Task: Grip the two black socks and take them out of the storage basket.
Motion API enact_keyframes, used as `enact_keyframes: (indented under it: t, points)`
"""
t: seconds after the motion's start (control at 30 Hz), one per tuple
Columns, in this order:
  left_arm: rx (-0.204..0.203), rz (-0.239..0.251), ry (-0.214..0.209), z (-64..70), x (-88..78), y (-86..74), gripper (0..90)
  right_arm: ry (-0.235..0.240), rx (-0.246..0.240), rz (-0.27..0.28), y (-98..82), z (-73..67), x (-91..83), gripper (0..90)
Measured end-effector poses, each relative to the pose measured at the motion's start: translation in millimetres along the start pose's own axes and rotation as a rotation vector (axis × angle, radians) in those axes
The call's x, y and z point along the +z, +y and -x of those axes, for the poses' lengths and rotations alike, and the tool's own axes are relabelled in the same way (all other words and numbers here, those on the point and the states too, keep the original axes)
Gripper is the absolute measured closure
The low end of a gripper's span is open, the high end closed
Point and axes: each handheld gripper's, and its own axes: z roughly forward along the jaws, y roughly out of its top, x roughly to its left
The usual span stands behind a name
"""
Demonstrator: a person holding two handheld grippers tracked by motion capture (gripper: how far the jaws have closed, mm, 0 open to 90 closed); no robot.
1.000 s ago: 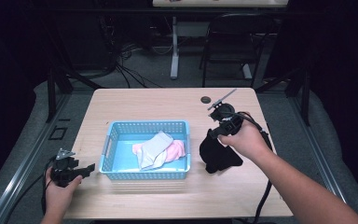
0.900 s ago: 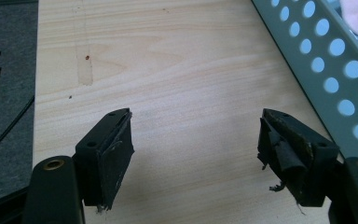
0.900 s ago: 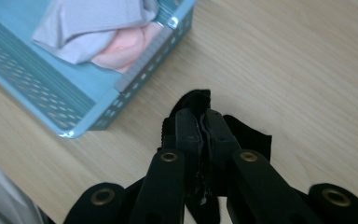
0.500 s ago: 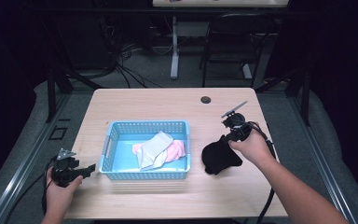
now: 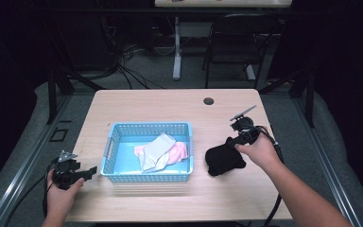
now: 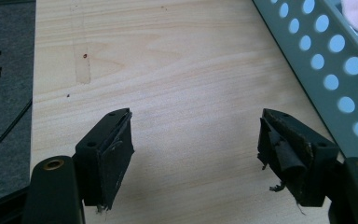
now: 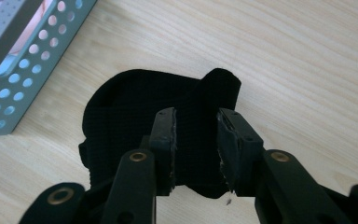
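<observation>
A black cloth (image 5: 223,161) (image 7: 135,107) lies bunched on the wooden table, just right of a blue perforated basket (image 5: 146,126). My right gripper (image 5: 230,143) (image 7: 196,116) hovers right over the cloth's near edge, its jaws a little apart and open, with flat fabric showing in the gap. Inside the basket lie a grey sock (image 5: 156,149) and a pink cloth (image 5: 179,151). My left gripper (image 5: 93,170) (image 6: 196,121) rests low at the table's front left, jaws wide open over bare wood, beside the basket wall (image 6: 317,56).
The basket's corner (image 7: 28,79) is close to the left of the black cloth. A round cable hole (image 5: 209,100) sits near the table's far edge. A chair (image 5: 236,42) and table legs stand beyond. Bare wood lies behind and in front of the basket.
My right gripper came toward the near right side and lowered, bringing the black cloth down flat on the table; its jaws have parted. The left gripper stayed still.
</observation>
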Motion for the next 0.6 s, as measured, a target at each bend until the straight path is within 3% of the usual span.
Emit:
enact_keyframes:
  t: [0.33, 0.6]
  points:
    - [0.001, 0.0, -0.003, -0.3, -0.4, 0.1, 26.1, 0.018, -0.014, 0.02, -4.6, -7.3, -6.4, 64.2]
    - [0.0, 0.0, -0.002, 0.0, -0.2, 0.0, 26.1, 0.021, -0.023, 0.09, -11.7, -10.3, -13.1, 56.6]
